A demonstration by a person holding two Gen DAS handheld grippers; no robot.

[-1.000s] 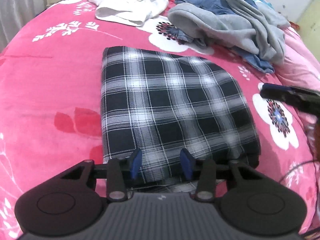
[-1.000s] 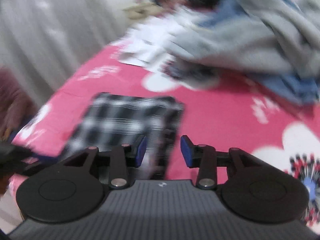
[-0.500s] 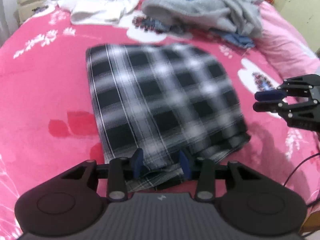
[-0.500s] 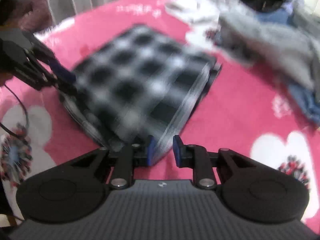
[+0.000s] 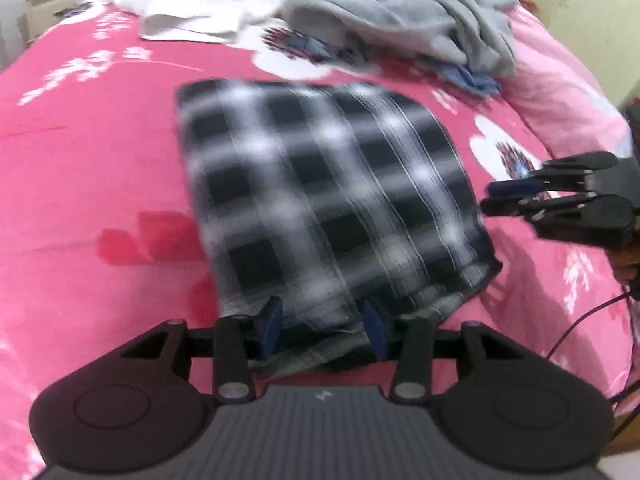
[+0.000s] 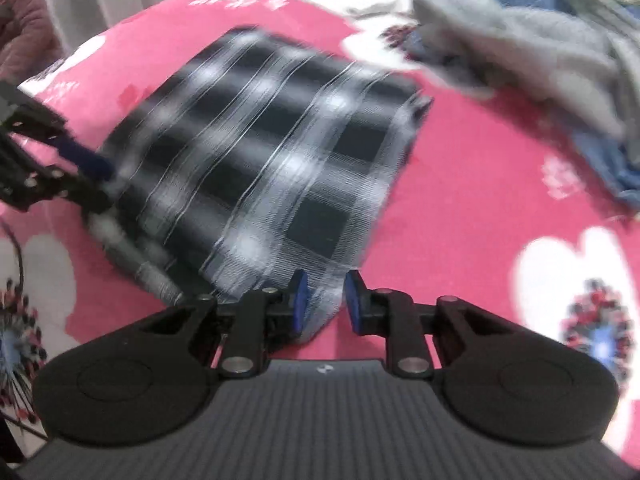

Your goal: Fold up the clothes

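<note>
your folded black-and-white plaid shirt (image 5: 328, 196) lies on the pink floral bedspread (image 5: 100, 168), a squarish bundle in the middle of the bed, blurred in both views. your left gripper (image 5: 322, 326) sits at the shirt's near edge, and the loose lower layers of cloth run in between its blue pads (image 5: 271, 322); the jaws stand fairly wide with fabric filling the gap, and you cannot tell whether they are actually pinching it. your right gripper (image 6: 323, 300) is at another corner of the same bundle, its blue pads (image 6: 299, 300) drawn closer together, with the pale corner of the plaid cloth pressed against the left pad and reaching into the narrow gap; whether that is a firm grasp is not clear either. in the left wrist view your right gripper (image 5: 496, 198) shows side-on just beside the shirt's right edge. beyond the shirt, well apart from it, lie a grey fleece garment (image 5: 400, 20), a blue denim piece (image 5: 464, 76) under it, and a white garment (image 5: 188, 20).
</note>
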